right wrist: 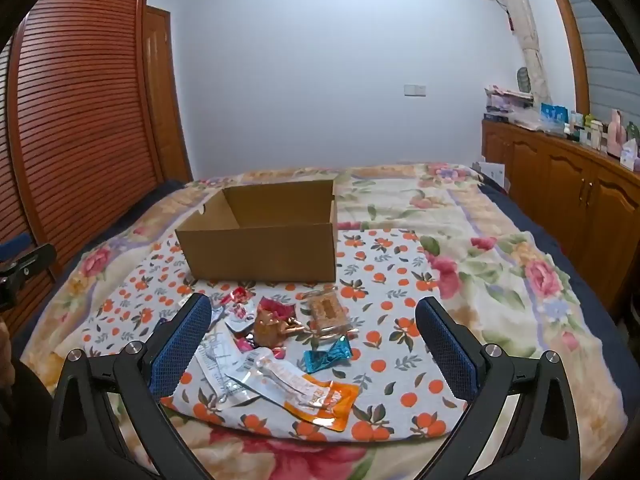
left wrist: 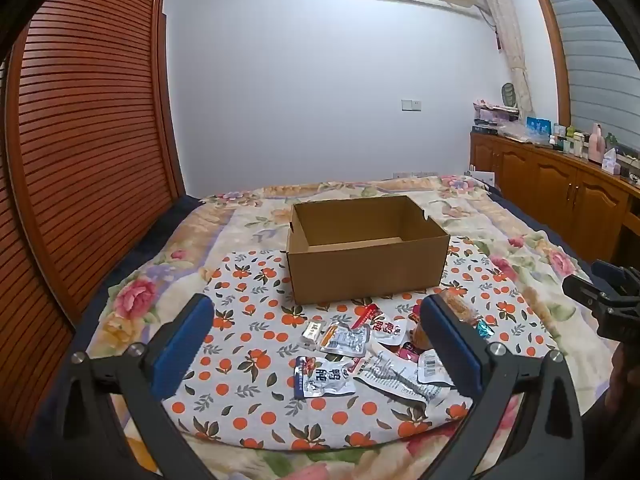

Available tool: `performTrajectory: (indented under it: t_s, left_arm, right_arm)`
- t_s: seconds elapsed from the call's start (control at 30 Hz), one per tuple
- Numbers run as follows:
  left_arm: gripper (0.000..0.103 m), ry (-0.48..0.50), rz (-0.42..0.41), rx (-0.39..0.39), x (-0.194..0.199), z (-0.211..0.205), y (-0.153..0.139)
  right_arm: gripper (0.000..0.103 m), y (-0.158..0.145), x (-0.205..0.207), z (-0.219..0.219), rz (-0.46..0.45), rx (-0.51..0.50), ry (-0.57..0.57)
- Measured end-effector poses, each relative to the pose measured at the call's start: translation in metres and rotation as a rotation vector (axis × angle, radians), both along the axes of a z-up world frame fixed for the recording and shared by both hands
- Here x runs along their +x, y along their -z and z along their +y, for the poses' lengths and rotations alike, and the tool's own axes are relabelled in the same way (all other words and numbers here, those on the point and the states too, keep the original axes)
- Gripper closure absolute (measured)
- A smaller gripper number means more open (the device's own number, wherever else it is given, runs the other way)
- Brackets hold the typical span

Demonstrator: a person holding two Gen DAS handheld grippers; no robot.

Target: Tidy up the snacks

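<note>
Both units are held above the near edge of the bed (left wrist: 520,248), aimed fwd over the snack pile; neither is in contact w/ anything. Left hand-held gripper (left wrist: 316,316): released, jaws spread wide, nothing between the pads. Right hand-held gripper (right wrist: 314,316): likewise released and empty.

Cardboard box (left wrist: 366,276): 1 unit, set upright w/ top open on the orange-print cloth (left wrist: 248,292), just behind the pile; interior appears bare as far as is visible. Placement is judged deliberate: the short reach from pile to box suits drop-in sorting.

Snacks are lying loose and partly overlapped on the cloth, between box and grippers; none is boxed yet. Counted, approx.:
- white/silver sachets w/ blue print, e.g. near sachet (left wrist: 322,378): at least 3
- orange pouch (right wrist: 320,394): 1
- clear pack of brown biscuit (right wrist: 326,310): 1
- teal wrapped sweet (right wrist: 326,354): 1
- small red/pink wrapped pcs: several, exact no. cannot be told due to overlap.

Task is judged at the start stage; wide jaw setting suits a first pick.
</note>
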State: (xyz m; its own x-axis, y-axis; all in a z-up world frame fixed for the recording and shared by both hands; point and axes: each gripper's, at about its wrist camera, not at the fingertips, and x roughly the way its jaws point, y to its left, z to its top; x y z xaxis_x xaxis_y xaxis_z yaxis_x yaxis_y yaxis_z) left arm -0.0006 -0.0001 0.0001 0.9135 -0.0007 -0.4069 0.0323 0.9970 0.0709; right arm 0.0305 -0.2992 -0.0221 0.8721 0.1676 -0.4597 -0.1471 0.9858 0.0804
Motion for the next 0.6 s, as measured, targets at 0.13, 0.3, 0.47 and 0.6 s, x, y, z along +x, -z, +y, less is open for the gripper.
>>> performTrajectory:
  t_s: [0.13,0.3,0.47,0.6]
  left_arm:
    - [0.0,0.003,0.001,-0.001,-0.003,-0.0005,-0.0005]
    - [0.0,0.0,0.017,-0.002,0.0004,0.0024,-0.003]
    - [0.0,-0.001,0.016,0.001,0.0005,0.0021,-0.0038]
    - [0.0,0.001,0.014,0.007,0.0,0.0007,-0.0027]
  right_arm:
    - [0.0,-0.0003,-0.0005,-0.0004,-0.006,0.009,0.001]
    - [0.0,-0.0003,-0.0007,-0.0008,-0.007,0.007,-0.002]
    - [0.0,-0.0001,0.0,0.0002,-0.001,0.008,0.001]
    - [0.0,-0.0002,-0.0007,-0.0009,-0.004,0.009,0.0]
